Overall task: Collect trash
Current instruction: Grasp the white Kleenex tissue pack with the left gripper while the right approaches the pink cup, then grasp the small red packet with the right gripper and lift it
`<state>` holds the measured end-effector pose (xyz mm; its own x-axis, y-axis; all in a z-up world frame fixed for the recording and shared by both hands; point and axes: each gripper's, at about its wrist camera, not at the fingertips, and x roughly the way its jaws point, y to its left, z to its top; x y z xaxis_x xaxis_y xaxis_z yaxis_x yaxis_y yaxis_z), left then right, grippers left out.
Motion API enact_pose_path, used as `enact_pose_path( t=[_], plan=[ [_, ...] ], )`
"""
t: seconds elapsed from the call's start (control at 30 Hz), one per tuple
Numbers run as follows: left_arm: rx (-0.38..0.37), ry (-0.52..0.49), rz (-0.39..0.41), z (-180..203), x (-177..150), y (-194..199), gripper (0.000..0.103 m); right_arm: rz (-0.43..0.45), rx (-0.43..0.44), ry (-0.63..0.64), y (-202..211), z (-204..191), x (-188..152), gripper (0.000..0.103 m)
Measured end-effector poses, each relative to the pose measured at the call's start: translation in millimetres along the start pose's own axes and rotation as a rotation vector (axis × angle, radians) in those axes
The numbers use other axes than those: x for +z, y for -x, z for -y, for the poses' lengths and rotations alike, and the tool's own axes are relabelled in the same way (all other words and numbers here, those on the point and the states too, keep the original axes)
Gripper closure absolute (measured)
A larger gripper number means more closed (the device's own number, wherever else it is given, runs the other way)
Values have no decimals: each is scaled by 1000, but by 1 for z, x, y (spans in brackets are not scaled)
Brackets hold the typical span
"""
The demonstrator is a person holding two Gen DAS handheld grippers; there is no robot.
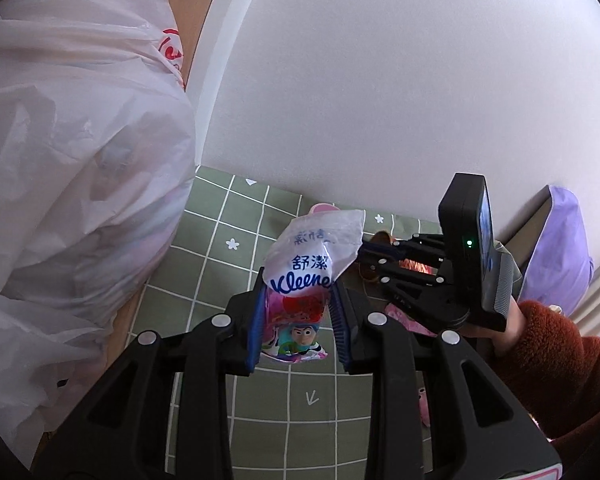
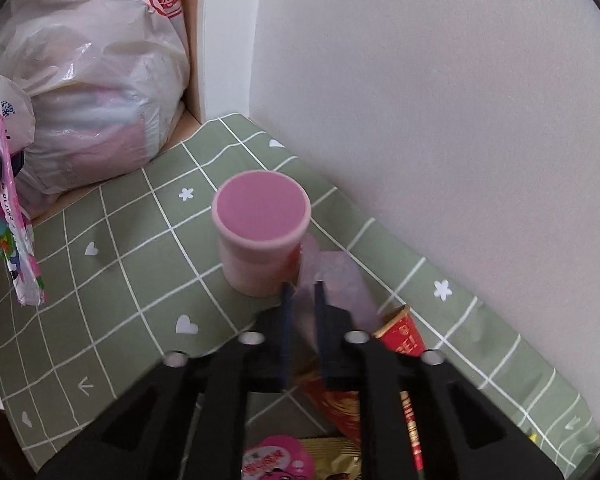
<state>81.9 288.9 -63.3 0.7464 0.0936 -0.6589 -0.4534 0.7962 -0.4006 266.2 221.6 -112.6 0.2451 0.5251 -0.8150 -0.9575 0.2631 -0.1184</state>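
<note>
My left gripper (image 1: 298,286) is shut on a Kleenex tissue packet (image 1: 300,280) with cartoon print, held upright above the green checked tablecloth (image 1: 220,248). The packet also shows at the left edge of the right wrist view (image 2: 12,216). My right gripper (image 2: 303,286) is shut on a thin translucent pink wrapper (image 2: 340,276), beside a pink cup (image 2: 262,232). A large white plastic bag (image 1: 72,140) with red print stands at the left, also in the right wrist view (image 2: 96,72).
A red paper cone wrapper (image 2: 400,336) and a pink round packet (image 2: 276,460) lie under my right gripper. A white wall (image 2: 440,100) runs along the cloth's far edge. A purple cloth item (image 1: 556,248) sits at the far right.
</note>
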Motion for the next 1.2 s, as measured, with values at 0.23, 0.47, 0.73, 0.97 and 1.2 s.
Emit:
enact_pose_path(
  t=[0.23, 0.47, 0.73, 0.97, 1.2],
  plan=[
    [-36, -17, -5, 9, -7, 1, 77, 118, 59, -166, 72, 19, -15, 99],
    [-88, -50, 27, 30, -3, 8, 77, 223, 12, -255, 143, 25, -34, 99],
    [-176, -180, 93, 91, 18, 19, 77, 297, -128, -387, 213, 53, -77, 99],
    [-335, -301, 113, 157, 35, 12, 77, 366, -278, -490, 275, 71, -117, 99],
    [-505, -429, 104, 231, 41, 9, 77, 404, -465, -587, 338, 81, -163, 99]
  ],
)
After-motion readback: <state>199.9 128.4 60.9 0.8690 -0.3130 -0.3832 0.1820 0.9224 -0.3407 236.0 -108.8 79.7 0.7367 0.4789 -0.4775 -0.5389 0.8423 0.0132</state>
